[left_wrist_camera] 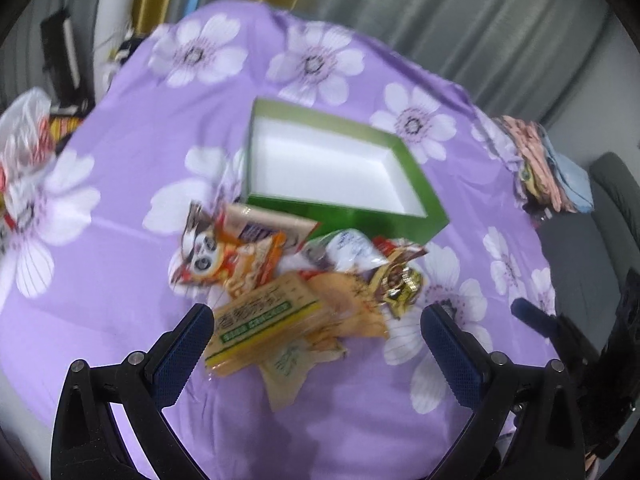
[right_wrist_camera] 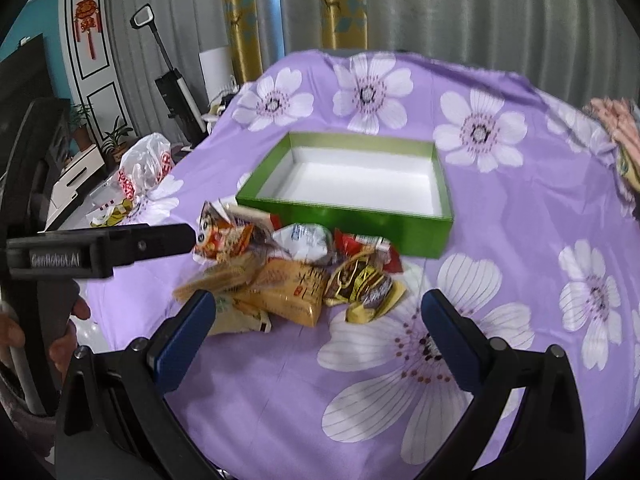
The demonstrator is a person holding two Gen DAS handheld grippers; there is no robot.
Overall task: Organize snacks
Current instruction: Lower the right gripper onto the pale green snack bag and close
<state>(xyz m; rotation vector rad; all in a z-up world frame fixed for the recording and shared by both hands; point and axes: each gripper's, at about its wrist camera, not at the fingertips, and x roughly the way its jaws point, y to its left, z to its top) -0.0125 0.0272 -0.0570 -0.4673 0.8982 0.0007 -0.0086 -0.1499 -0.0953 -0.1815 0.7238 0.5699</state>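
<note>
A pile of snack packets (left_wrist_camera: 296, 280) (right_wrist_camera: 288, 272) lies on the purple flowered cloth, just in front of an empty green box (left_wrist_camera: 344, 212) (right_wrist_camera: 348, 216) with a white inside. A yellow cracker pack (left_wrist_camera: 264, 320) is nearest my left gripper (left_wrist_camera: 316, 320), which is open and hovers over the pile's near edge, holding nothing. My right gripper (right_wrist_camera: 318, 308) is open too, just short of an orange packet (right_wrist_camera: 296, 292) and a gold-and-brown one (right_wrist_camera: 368, 284). The left gripper's body (right_wrist_camera: 100, 252) shows from the side in the right wrist view, held by a hand.
A white plastic bag (right_wrist_camera: 144, 168) (left_wrist_camera: 24, 144) sits at the table's left edge. Folded cloths (left_wrist_camera: 548, 164) (right_wrist_camera: 620, 136) lie at the right edge. The purple cloth (right_wrist_camera: 520, 240) spreads wide to the right of the box. Curtains, a floor cleaner (right_wrist_camera: 176, 96) and cabinets stand behind.
</note>
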